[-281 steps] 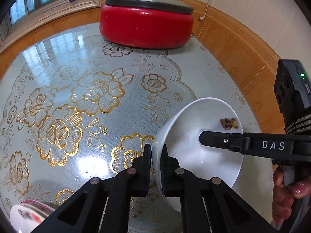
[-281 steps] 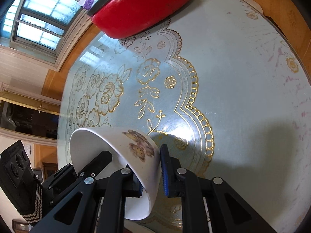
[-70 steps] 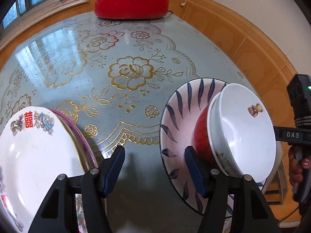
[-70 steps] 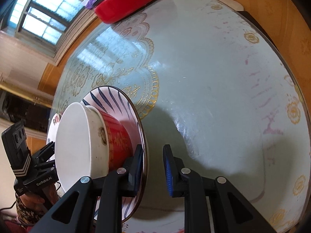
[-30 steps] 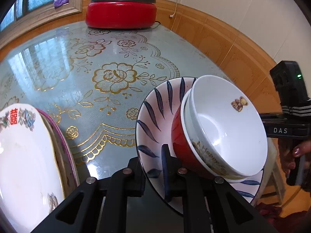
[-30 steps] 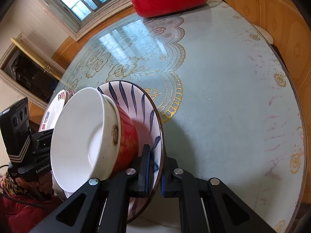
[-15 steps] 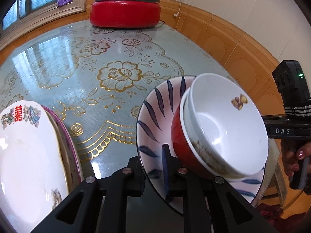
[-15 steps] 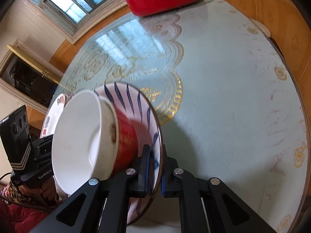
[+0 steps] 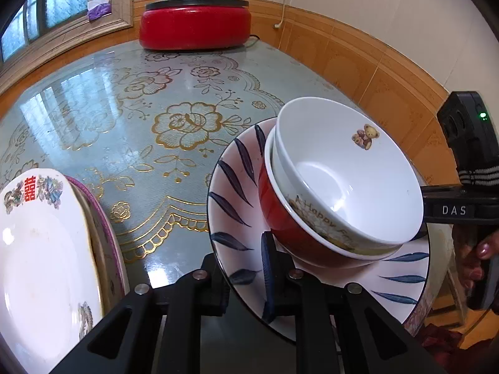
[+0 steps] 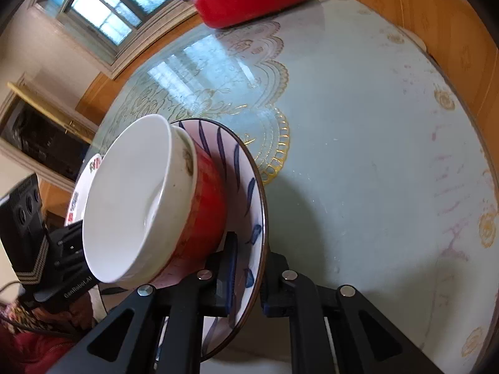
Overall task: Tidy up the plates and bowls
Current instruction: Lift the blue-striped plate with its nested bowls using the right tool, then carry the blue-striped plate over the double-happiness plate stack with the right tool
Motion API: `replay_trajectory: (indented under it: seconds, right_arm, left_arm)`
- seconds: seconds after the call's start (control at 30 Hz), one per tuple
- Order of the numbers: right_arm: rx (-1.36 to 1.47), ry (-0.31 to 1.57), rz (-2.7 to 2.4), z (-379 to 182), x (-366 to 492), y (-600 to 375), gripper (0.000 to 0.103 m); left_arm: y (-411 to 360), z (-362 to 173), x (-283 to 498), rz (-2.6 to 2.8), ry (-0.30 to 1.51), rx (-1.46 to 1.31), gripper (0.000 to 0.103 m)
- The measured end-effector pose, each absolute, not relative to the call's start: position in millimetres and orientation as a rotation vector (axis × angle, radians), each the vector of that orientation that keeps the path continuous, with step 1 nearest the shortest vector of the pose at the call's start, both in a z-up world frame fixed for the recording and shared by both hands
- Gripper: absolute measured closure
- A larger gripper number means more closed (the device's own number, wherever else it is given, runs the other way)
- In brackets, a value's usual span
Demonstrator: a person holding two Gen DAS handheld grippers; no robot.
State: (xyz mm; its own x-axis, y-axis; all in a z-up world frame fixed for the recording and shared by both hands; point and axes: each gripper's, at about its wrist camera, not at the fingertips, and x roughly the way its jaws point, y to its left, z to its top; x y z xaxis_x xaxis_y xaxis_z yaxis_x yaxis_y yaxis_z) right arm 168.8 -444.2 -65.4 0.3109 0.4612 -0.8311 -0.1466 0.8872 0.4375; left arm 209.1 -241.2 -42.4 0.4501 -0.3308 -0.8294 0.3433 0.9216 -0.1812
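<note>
Two tools, my left tool (image 9: 246, 269) and right tool (image 10: 246, 275), both clamp the blue-leaf-patterned round ceramic plate (image 9: 237, 218) by its rim; on it the red bowl (image 9: 280, 227) cradles the white bear-print bowl (image 9: 343, 184).

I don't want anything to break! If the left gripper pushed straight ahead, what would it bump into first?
The left gripper is already clamped on the leaf-pattern plate, so the plate comes first. Just beyond, the red bowl sits on it, holding the white bear bowl. Depth past that is unclear.
</note>
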Motion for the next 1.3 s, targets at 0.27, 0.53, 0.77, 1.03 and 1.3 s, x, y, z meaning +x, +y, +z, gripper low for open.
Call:
replay_trajectory:
  seconds: [0.27,0.53,0.77,1.03,1.3]
  right_arm:
    - [0.304,1.168,0.427,-58,169,-440,0.092]
    - [0.266,1.137,0.446,-41,177,-431,0.092]
    - [0.248,1.125,0.478,-22,182,-418,0.092]
    - [0.204,1.120,0.556,9,198,-382,0.092]
    - [0.116,1.083,0.684,36,219,-312,0.092]
  left_arm:
    - [-232,-34,214,-0.398,0.989,-0.005,0.088]
    - [-227,-24,207,-0.396,0.961,-0.013,0.088]
    - [-213,-6,203,-0.352,0.937,-0.066,0.089]
    - [-179,22,195,-0.249,0.877,-0.135,0.089]
    - [-119,40,178,-0.098,0.835,-0.204,0.089]
